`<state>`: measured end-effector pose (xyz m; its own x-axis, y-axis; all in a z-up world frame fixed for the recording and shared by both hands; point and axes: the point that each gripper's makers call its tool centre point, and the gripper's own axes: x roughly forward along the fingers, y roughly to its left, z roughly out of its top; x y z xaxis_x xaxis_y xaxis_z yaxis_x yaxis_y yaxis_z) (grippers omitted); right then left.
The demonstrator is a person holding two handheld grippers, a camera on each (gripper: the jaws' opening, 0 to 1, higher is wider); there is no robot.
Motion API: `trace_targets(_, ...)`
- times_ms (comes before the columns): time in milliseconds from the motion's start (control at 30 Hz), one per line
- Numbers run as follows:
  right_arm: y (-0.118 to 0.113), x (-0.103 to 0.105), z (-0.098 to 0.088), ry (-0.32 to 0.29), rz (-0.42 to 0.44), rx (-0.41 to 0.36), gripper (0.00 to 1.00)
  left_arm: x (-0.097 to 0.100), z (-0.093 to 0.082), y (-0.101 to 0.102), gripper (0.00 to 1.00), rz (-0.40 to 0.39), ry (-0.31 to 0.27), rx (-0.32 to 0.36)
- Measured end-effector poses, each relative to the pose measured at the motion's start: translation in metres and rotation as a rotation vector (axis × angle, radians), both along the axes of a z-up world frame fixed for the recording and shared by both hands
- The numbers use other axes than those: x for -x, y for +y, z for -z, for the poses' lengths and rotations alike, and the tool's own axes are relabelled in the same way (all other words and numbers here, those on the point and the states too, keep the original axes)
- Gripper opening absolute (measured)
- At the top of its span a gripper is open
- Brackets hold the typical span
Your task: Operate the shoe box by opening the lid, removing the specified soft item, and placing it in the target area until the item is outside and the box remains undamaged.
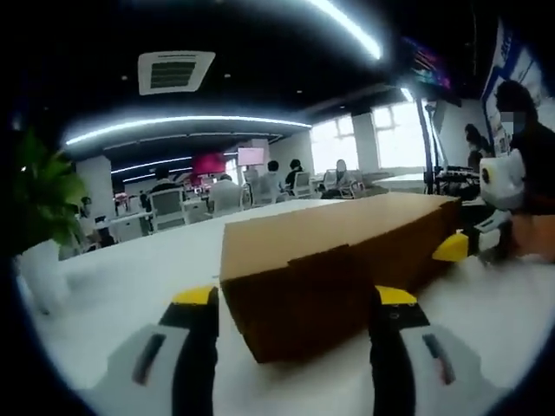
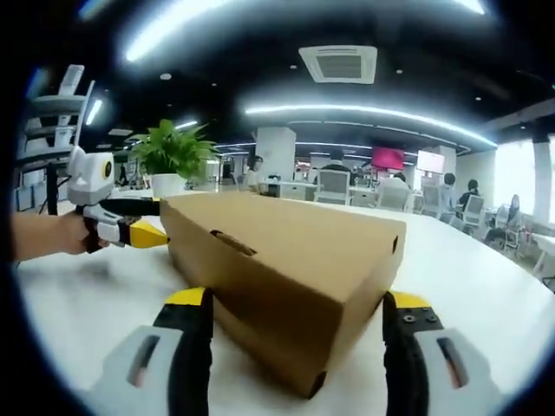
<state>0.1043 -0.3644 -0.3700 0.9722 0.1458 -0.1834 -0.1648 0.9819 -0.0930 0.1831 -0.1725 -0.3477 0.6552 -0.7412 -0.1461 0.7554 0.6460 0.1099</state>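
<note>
Cardboard shoe box is seen lying closed on a white table, its lid still down. In the left gripper view, the left gripper is held wide open, one end of the box framed between its jaws. In the right gripper view, the right gripper is likewise spread wide around the other end of the box. A potted plant is seen far behind the box.

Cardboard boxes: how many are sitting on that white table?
1. A single closed cardboard box lies on the white table, between the open jaws of both grippers, one at each end. Anything behind it would be hidden.
</note>
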Motion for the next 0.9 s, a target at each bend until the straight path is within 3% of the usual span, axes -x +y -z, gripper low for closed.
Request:
trace_targets(67, 0.0, 0.0, -0.001, 0.004, -0.004, 0.0, 0.86, 0.005, -0.006, -0.004, 0.72, 0.009, 0.006, 0.015)
trace_targets(200, 0.002, -0.003, -0.003, -0.013, -0.013, 0.015, 0.89, 0.003, -0.002, -0.004, 0.71, 0.03, 0.014, 0.009)
trace_targets(300, 0.003, -0.003, -0.004, -0.019, -0.035, -0.012, 0.9, 0.003, -0.002, -0.005, 0.7, 0.029, 0.018, 0.036)
trace_targets(333, 0.003, -0.002, -0.004, -0.017, -0.035, -0.003, 0.89, 0.004, -0.004, -0.005, 0.7, 0.014, 0.041, 0.084)
trace_targets(733, 0.009, 0.003, -0.007, -0.034, -0.066, -0.03, 0.89, 0.015, -0.007, -0.004, 0.69, -0.004, 0.017, 0.11)
trace_targets(900, 0.01, 0.003, -0.006, -0.026, -0.07, -0.007, 0.88, 0.02, -0.008, 0.0, 0.68, -0.021, 0.024, 0.121)
